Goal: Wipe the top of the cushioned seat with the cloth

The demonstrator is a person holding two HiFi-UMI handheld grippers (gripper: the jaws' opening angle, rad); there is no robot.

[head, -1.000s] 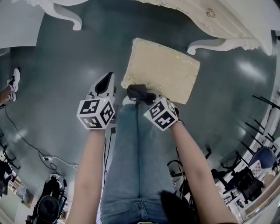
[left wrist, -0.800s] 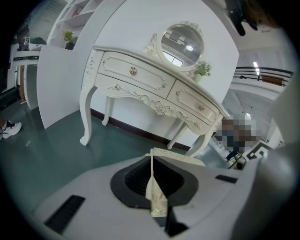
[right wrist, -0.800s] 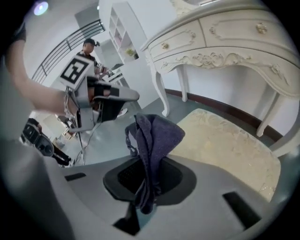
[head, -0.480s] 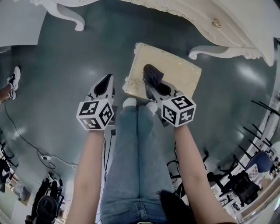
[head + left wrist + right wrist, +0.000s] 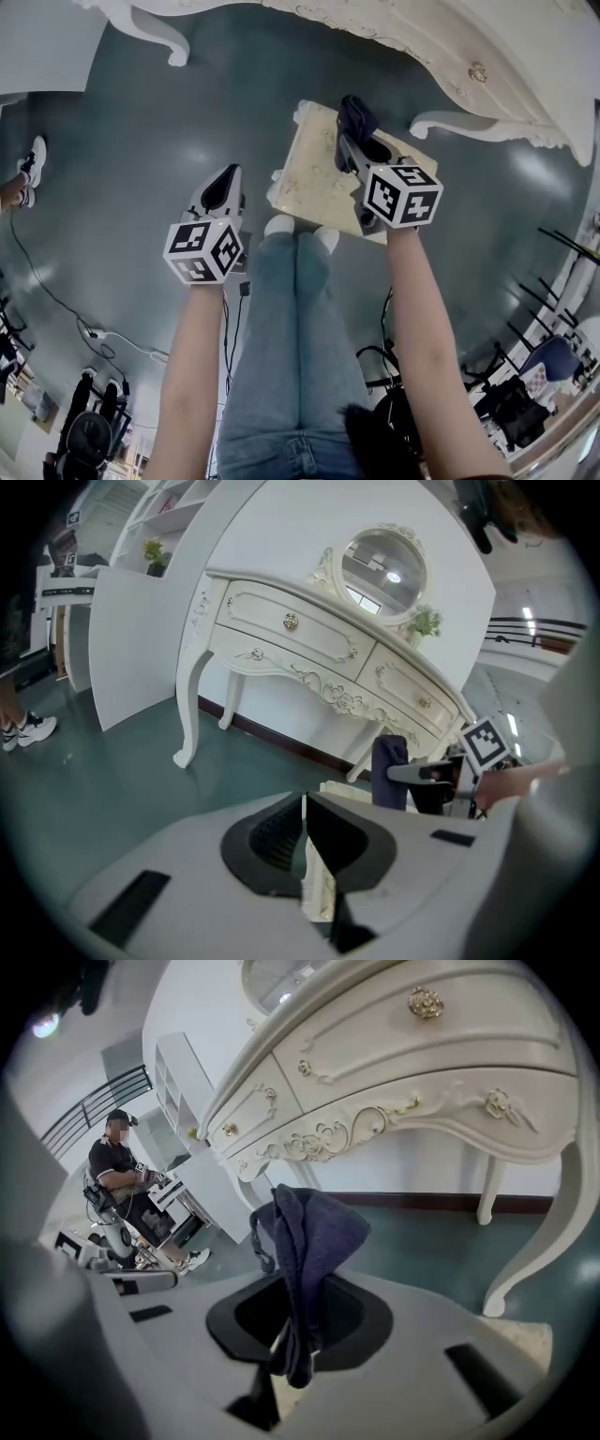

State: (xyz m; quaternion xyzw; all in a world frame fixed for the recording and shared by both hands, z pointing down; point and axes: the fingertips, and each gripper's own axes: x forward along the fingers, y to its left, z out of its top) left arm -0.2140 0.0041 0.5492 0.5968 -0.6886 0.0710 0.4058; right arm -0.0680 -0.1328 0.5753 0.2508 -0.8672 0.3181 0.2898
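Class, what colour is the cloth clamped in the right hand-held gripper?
The cloth is dark navy blue, seen best in the right gripper view.

L hand-held gripper [image 5: 230, 174] low, jaws together, empty; R hand-held gripper [image 5: 349, 142] w/ arm outstretched fwd, jaws tight on cloth [image 5: 357, 114]

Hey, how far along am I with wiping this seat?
One pass done: the cloth, clamped in the right gripper, has travelled from the near edge of the seat to its far edge. Its left strip likely remains. Left gripper idles shut beside it.
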